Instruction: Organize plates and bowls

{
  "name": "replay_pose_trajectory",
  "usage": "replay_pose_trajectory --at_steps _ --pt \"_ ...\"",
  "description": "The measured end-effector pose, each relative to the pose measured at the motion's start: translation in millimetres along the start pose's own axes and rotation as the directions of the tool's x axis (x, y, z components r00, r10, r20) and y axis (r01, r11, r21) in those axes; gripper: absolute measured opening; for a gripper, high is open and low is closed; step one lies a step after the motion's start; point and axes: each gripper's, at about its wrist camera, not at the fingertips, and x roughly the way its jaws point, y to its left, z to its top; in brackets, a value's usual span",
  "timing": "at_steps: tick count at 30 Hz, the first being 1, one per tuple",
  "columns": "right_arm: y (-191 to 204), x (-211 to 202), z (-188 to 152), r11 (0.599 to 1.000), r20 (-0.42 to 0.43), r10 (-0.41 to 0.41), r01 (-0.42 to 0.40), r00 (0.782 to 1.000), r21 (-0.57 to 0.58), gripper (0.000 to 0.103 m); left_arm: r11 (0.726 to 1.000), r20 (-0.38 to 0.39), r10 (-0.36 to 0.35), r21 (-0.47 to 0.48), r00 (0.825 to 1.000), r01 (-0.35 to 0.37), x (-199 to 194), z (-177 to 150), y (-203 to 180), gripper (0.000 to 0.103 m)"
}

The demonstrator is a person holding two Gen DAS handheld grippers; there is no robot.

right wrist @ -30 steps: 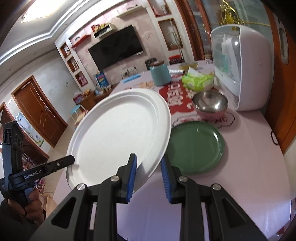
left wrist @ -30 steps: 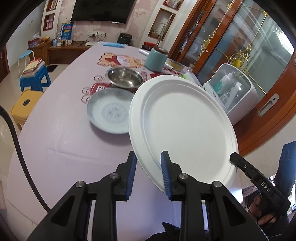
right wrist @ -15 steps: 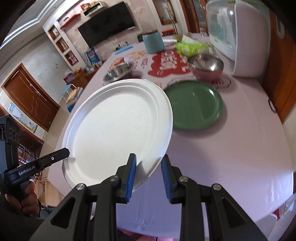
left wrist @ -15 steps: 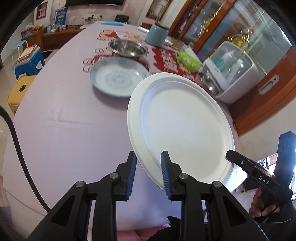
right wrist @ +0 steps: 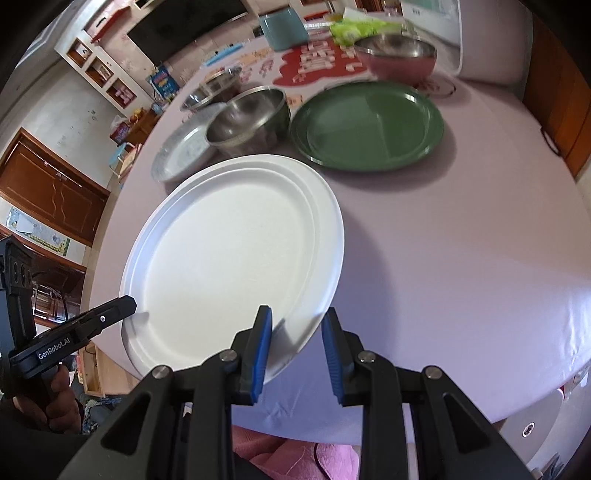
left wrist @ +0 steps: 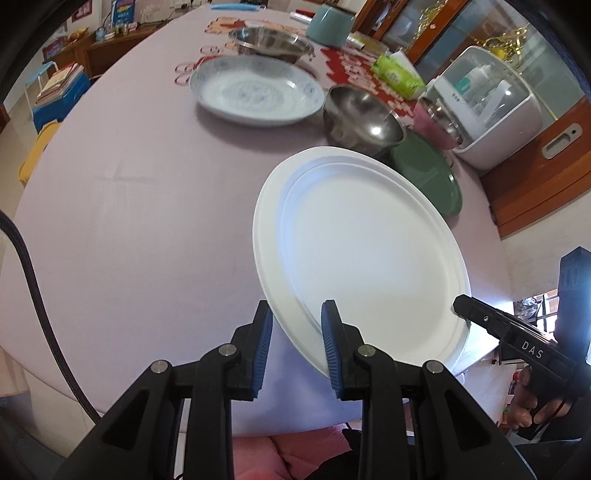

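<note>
A large white oval plate [left wrist: 362, 258] [right wrist: 229, 258] hangs tilted above the near part of the lilac table [left wrist: 129, 221]. My left gripper [left wrist: 295, 314] is shut on its near left rim. My right gripper [right wrist: 295, 317] is shut on the opposite rim, and one of its fingers [left wrist: 480, 314] shows in the left wrist view. Beyond the plate stand a green plate [left wrist: 432, 173] [right wrist: 369, 125], a steel bowl [left wrist: 365, 118] [right wrist: 247, 118], a blue-patterned plate [left wrist: 255, 88] [right wrist: 181, 151], a pink bowl [left wrist: 436, 122] [right wrist: 395, 55] and a second steel bowl [left wrist: 273, 42] [right wrist: 210, 88].
A white countertop appliance [left wrist: 487, 103] stands at the table's right edge, near a wooden cabinet. A teal canister [left wrist: 332, 22] and a green tissue pack [left wrist: 397, 75] sit at the far end. Stools [left wrist: 55, 96] stand left of the table. A person's hand [right wrist: 55, 398] holds the left gripper's handle.
Both grippers have sunk toward the table and tipped further down with the white plate still between them. The dishes behind the plate have come into view.
</note>
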Motion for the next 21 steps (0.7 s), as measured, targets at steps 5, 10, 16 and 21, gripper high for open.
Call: replay_pose_trajectory --at_steps 5,10,16,21 --pt "-2.7 12.7 1.9 1.000 -0.042 -0.012 0.011 0.999 -0.013 0.029 1.000 -0.029 0.017 -0.026 0.999 -0.018 14.0 -1.8 2.4 0.025" --pt "-5.1 24.7 5.8 0.999 -0.088 -0.033 0.030 0.996 -0.035 0.030 0.998 -0.062 0.045 -0.032 0.997 -0.047 25.1 -3.7 3.6 0.025" --pt "-10.5 29.9 12.2 0.998 -0.121 -0.043 0.037 0.992 -0.049 0.030 0.997 -0.081 0.061 -0.045 0.995 -0.065 30.7 -1.1 3.6 0.025" --pt "-6.1 35.3 21.9 0.995 -0.153 -0.053 0.040 0.987 -0.089 0.037 0.993 -0.116 0.103 -0.046 0.988 -0.109 38.8 4.4 0.1 0.026"
